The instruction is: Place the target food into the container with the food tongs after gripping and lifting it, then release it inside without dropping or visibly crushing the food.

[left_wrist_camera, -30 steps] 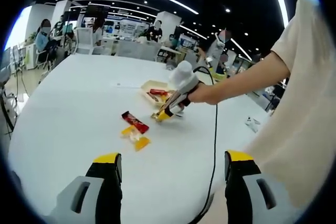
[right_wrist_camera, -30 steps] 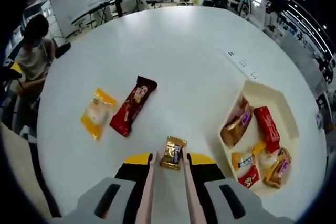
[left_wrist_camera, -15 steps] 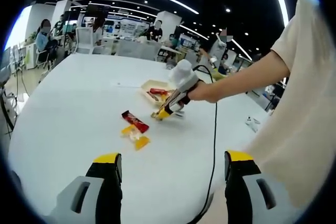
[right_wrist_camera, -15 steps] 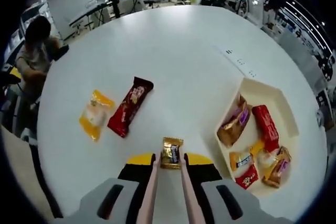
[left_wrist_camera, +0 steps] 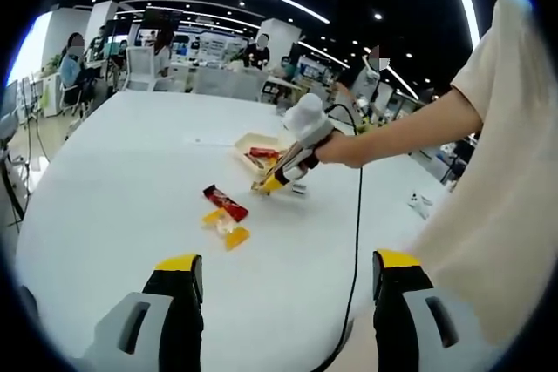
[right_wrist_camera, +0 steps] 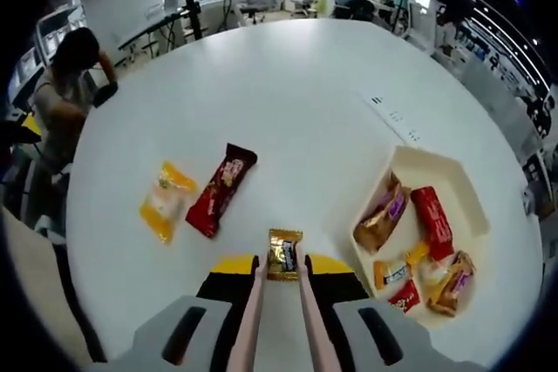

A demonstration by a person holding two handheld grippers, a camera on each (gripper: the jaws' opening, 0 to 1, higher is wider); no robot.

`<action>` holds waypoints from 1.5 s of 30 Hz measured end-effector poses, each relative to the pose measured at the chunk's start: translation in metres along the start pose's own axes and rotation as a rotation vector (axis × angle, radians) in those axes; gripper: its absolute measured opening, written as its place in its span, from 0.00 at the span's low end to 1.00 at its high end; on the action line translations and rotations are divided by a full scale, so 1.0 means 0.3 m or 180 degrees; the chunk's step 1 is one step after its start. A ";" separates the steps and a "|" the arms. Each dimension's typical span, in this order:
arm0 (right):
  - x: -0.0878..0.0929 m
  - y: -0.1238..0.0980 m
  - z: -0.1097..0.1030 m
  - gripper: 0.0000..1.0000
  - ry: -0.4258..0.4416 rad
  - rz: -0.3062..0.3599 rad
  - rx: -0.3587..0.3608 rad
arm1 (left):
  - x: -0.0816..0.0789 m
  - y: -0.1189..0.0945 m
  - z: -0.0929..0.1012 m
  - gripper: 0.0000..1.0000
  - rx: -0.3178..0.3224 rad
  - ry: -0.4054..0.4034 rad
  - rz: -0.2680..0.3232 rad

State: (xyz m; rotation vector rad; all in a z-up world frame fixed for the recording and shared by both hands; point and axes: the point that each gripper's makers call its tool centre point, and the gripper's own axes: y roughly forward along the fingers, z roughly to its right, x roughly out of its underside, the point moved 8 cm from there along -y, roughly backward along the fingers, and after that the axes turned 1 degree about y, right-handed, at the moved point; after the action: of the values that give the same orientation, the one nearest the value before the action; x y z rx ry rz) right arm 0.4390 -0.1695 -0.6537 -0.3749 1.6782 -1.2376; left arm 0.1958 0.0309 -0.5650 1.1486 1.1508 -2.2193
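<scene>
My right gripper [right_wrist_camera: 281, 266] is shut on pink food tongs [right_wrist_camera: 254, 307], and the tong tips pinch a small gold snack packet [right_wrist_camera: 283, 253] held above the white table [right_wrist_camera: 288, 93]. To its right lies the cream container [right_wrist_camera: 438, 172] with several wrapped snacks inside. In the left gripper view a hand holds that right gripper [left_wrist_camera: 277, 179] just in front of the container [left_wrist_camera: 253, 138], slightly off the table. My left gripper [left_wrist_camera: 288, 264] stands open over the near table edge, nothing between its jaws.
A red snack bar [right_wrist_camera: 221, 191] and a yellow packet [right_wrist_camera: 164, 200] lie on the table left of the held packet. A black cable [left_wrist_camera: 356, 241] trails from the right gripper across the table. People sit at desks beyond the far edge.
The right gripper with the tongs and gold packet has risen a little and drifted toward the container. My left gripper has stayed still.
</scene>
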 end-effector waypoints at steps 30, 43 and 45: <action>-0.094 -0.199 0.126 0.20 0.0139 0.0445 0.0287 | -0.023 -0.021 0.025 0.79 -0.0002 0.0085 0.0132; -0.123 -0.242 0.188 0.20 0.0074 0.0492 0.0389 | -0.024 -0.029 0.025 0.79 -0.0011 0.0112 0.0124; -0.125 -0.248 0.202 0.20 0.0096 0.0506 0.0411 | -0.025 -0.026 0.028 0.79 -0.0004 0.0113 0.0124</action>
State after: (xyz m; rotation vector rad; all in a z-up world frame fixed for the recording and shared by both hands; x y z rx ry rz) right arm 0.4859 -0.2086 -0.5707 -0.1424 1.6108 -1.2303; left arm 0.1912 0.0286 -0.5524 1.2042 1.1339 -2.1770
